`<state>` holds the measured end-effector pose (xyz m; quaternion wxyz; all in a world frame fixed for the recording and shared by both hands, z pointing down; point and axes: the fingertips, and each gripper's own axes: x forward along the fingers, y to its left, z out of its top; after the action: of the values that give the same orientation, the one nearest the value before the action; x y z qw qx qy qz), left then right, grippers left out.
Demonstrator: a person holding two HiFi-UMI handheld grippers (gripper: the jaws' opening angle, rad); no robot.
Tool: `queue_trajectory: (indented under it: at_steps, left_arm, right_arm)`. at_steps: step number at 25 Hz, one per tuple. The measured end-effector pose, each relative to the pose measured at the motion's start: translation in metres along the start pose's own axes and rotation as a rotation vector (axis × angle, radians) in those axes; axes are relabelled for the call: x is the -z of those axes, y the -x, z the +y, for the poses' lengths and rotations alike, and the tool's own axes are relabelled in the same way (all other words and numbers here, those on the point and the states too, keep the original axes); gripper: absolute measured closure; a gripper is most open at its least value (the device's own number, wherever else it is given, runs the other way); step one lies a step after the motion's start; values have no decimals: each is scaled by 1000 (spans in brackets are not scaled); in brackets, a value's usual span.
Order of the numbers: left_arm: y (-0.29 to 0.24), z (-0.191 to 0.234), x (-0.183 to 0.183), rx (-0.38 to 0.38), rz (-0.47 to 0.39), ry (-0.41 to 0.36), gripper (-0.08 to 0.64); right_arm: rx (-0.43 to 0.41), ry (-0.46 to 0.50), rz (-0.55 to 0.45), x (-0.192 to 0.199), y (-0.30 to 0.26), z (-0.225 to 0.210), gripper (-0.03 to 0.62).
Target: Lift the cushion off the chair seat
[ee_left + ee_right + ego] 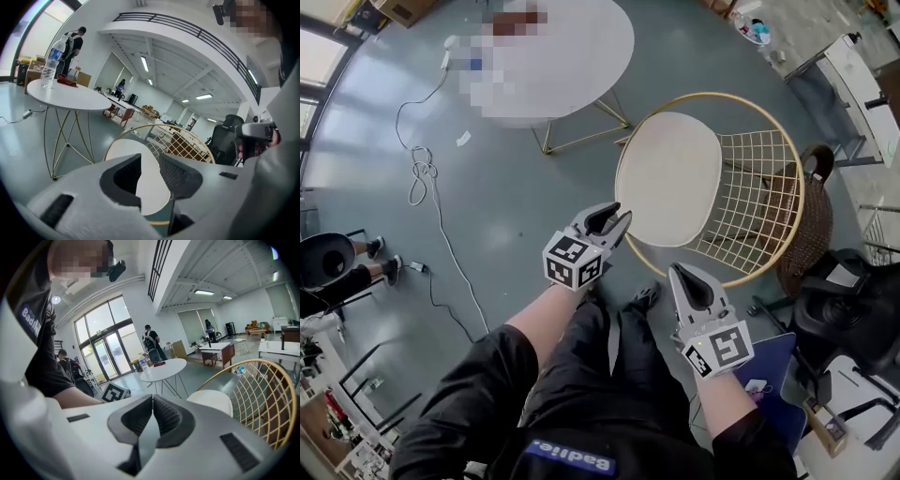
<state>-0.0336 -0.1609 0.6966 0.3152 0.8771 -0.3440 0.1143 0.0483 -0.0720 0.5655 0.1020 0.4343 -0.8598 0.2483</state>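
Hovering at the front rim of a gold wire chair (757, 202), two hand-held grippers line up on its cream cushion (670, 178).

The cushion lies flat on the seat, untouched and not yet lifted; it is the only thing the wire shell holds. The left gripper (622, 214) has its jaws parted with nothing between the pads. Its tips are just beside the rim's front-left edge, apparently placed to take the cushion's near edge. The right gripper (677, 272) is clenched and empty, and sits short of the front rim; it would likely need to open before helping. Beyond the chair, a clear bottle (50, 63) stands near the edge of a round white table (572, 56).
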Motion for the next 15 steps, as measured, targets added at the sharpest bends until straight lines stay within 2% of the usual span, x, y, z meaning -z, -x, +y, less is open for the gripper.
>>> queue_trajectory:
  at_steps: [6, 12, 15]
  left_arm:
    - [-34, 46, 43, -40, 52, 50, 400]
    - [-59, 88, 84, -76, 65, 177, 357]
    - [-71, 104, 99, -86, 70, 205, 339]
  right_arm:
    - [-11, -15, 21, 26, -11, -5, 563]
    - [-29, -33, 19, 43, -19, -5, 563]
    - [-38, -21, 32, 54, -20, -4, 563]
